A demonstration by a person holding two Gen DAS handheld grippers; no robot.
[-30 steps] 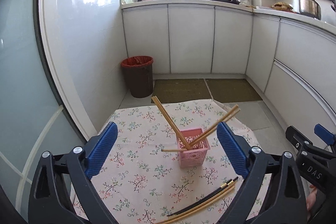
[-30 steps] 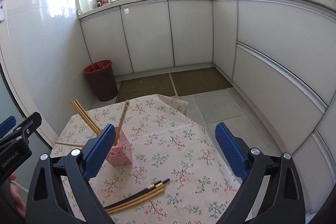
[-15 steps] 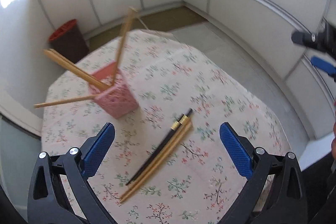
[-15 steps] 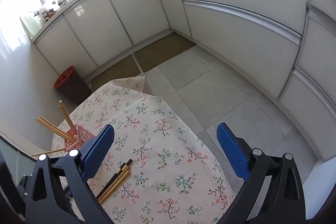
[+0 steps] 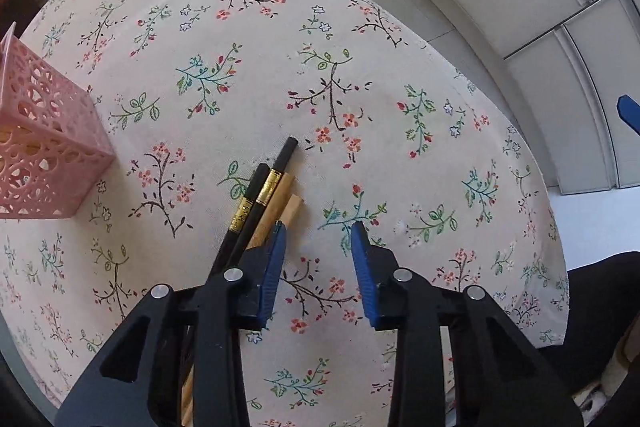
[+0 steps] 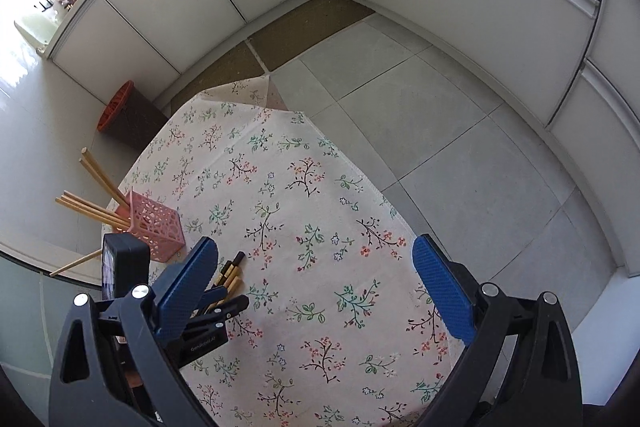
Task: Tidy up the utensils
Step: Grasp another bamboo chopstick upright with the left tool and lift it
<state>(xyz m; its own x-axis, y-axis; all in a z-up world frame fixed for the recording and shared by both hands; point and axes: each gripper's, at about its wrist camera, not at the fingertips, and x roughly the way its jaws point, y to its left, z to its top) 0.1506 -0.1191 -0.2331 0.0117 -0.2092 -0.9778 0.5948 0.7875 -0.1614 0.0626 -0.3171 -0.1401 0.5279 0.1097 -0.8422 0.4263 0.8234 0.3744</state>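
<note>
Left wrist view: my left gripper (image 5: 318, 233) closing, nothing between pads; left blue pad (image 5: 274, 269) just beside bundle of black gold-banded and tan wooden chopsticks (image 5: 266, 195) lying on floral tablecloth (image 5: 240, 27). Pink perforated plastic holder (image 5: 38, 155) at left, apart. My right gripper (image 6: 316, 281) spread wide, unloaded, over cloth.

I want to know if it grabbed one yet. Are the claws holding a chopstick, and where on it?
Not yet. The left gripper is closing beside the chopsticks with nothing between its pads; the right gripper is open and empty.
</note>
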